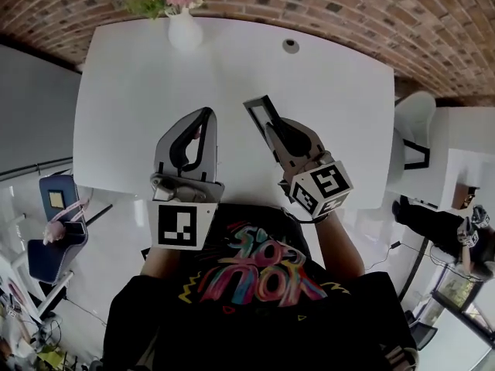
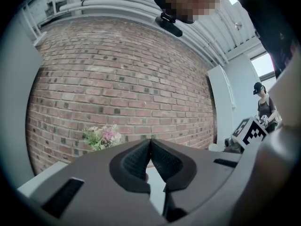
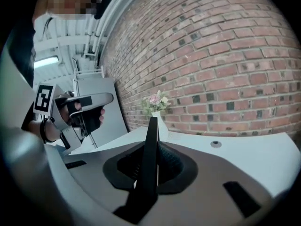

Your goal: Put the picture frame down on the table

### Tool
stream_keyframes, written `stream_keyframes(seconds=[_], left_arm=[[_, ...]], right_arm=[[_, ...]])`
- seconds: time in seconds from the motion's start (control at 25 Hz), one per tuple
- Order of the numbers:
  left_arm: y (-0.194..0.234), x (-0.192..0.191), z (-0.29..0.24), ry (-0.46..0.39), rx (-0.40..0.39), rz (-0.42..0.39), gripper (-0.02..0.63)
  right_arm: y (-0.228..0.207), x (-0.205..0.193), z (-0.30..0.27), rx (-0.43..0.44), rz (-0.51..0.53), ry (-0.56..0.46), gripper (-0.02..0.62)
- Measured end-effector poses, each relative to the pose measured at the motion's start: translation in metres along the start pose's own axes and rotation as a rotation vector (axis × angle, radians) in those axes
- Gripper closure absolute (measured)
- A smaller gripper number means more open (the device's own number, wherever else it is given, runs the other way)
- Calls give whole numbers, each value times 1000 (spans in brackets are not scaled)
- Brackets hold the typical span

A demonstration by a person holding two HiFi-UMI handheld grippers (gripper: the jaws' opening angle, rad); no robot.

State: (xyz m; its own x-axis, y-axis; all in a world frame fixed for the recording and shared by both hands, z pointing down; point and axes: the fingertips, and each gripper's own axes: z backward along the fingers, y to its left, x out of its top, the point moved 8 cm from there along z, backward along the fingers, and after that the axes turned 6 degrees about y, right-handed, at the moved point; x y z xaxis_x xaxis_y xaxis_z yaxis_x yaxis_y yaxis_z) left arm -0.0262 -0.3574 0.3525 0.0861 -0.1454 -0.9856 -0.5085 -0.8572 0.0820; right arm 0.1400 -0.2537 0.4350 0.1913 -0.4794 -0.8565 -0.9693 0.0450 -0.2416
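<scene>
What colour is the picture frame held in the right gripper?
Black. The picture frame shows best in the right gripper view, seen edge-on.

Your picture frame [image 3: 150, 160] is a thin, dark panel. It is clamped edge-on between the pads of your right claw [image 3: 152, 150]. It stands almost upright with a slight lean, and its top edge rises past the claw's tips. From above, its corner pokes out far-left of the claw, over the near middle of the white counter [image 1: 332, 83]. You can't tell whether it touches the counter.
</scene>
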Motion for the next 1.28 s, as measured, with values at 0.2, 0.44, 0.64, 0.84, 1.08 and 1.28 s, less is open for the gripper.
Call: stream_keyframes(seconds=[0.2, 0.44, 0.64, 0.84, 1.08, 1.28], left_arm=[[2, -6, 0, 9, -3, 6, 583], [2, -16, -3, 39, -2, 11, 583], [2, -22, -8, 53, 3, 25, 583], [3, -26, -13, 59, 9, 27, 583], [-1, -30, -18, 69, 5, 25, 583], [-3, -32, -21, 81, 8, 25, 583]], right_arm=[[0, -27, -18, 44, -60, 70, 512], [-2, -60, -38, 106, -114, 169, 512], [-9, -84, -49, 132, -137, 242, 512], [-17, -96, -57, 155, -157, 282, 512], [-28, -103, -63, 179, -198, 298, 512], [-41, -107, -66, 201, -273, 265, 511]])
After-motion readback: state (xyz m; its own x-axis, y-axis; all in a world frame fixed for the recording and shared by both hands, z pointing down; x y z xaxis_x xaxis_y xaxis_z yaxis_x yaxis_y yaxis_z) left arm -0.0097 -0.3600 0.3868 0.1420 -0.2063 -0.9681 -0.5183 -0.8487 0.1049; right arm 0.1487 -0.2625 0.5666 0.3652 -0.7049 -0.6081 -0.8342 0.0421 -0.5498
